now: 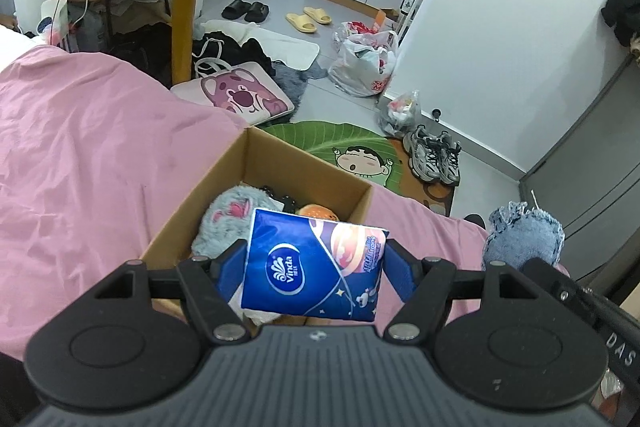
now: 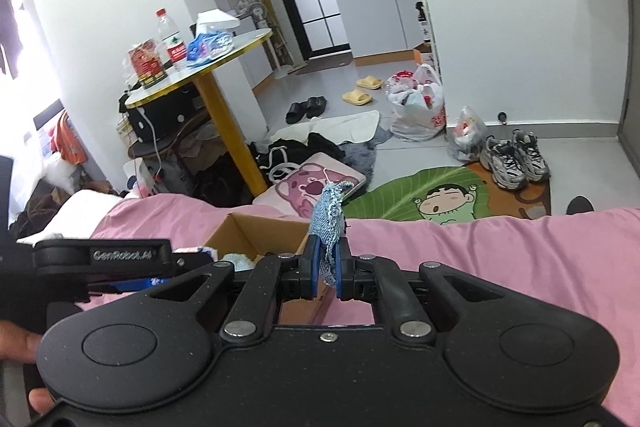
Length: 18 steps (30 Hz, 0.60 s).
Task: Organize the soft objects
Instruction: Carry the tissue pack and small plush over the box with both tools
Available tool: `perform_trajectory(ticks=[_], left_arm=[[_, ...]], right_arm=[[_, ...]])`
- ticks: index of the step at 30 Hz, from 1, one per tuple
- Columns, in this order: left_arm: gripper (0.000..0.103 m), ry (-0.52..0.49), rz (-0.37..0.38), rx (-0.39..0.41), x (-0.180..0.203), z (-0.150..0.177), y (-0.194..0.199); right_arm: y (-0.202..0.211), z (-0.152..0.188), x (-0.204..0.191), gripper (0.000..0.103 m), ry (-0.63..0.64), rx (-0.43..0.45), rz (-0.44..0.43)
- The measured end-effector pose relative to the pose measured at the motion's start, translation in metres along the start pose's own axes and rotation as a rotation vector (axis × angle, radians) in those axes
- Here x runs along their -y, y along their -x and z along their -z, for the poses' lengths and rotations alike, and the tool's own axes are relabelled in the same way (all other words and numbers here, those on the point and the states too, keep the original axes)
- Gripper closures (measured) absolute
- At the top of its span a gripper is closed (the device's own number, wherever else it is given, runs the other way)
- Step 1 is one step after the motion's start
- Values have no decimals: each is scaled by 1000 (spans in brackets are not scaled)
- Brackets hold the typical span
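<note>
Setting: a pink bedsheet (image 1: 80, 147) covers the bed; beyond its edge the floor is cluttered. The landmark is the cardboard box (image 1: 224, 187) standing open on the sheet.

Box contents, left wrist view: a grey fluffy plush (image 1: 224, 223) against the near-left wall, an orange soft item (image 1: 320, 213) toward the far-right corner, and something dark behind the plush, too hidden to identify.

Left gripper (image 1: 314, 267): fingers pinching a blue Vinda tissue pack (image 1: 312, 267) by its two short sides, held above the box's near half, over the plush. The pack bows slightly under the squeeze.

Right gripper (image 2: 326, 263): fingers pressed together on a frayed denim piece (image 2: 330, 223), which stands up between the pads. In the right wrist view it hovers just to the right of the box, over the sheet, not over the opening.

Risks, as judged:
- The tissue pack is slick film, and the grip is at its edges. It may slip and tilt out, landing on the box rim or the sheet instead of inside.
- Releasing over the plush could leave the pack perched high and liable to slide off.
- The two grippers are close beside the box, so moving both toward the opening at once risks a collision or nudging the light box across the sheet.
- The denim is limp, and a loose thread could snag on a pad at release.
</note>
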<state>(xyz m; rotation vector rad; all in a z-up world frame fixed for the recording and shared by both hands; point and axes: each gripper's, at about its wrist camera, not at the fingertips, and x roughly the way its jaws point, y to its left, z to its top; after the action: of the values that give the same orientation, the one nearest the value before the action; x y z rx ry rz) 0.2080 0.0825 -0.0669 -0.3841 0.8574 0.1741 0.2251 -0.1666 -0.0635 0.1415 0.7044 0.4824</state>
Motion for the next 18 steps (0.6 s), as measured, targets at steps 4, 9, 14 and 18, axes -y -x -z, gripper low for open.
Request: perform_trajectory(ticks=[4, 9, 14, 18], left_arm=[[32, 7, 0, -13, -6, -2, -10], [32, 9, -3, -42, -8, -8, -30], [32, 5, -28, -42, -8, -15, -47], [32, 3, -67, -56, -13, -16, -65]], right_arm=[[-7, 2, -9, 95, 18, -18, -2], [-15, 3, -13, 95, 26, -46, -11], [-24, 2, -14, 95, 24, -67, -4], [-36, 1, -13, 95, 26, -90, 0]])
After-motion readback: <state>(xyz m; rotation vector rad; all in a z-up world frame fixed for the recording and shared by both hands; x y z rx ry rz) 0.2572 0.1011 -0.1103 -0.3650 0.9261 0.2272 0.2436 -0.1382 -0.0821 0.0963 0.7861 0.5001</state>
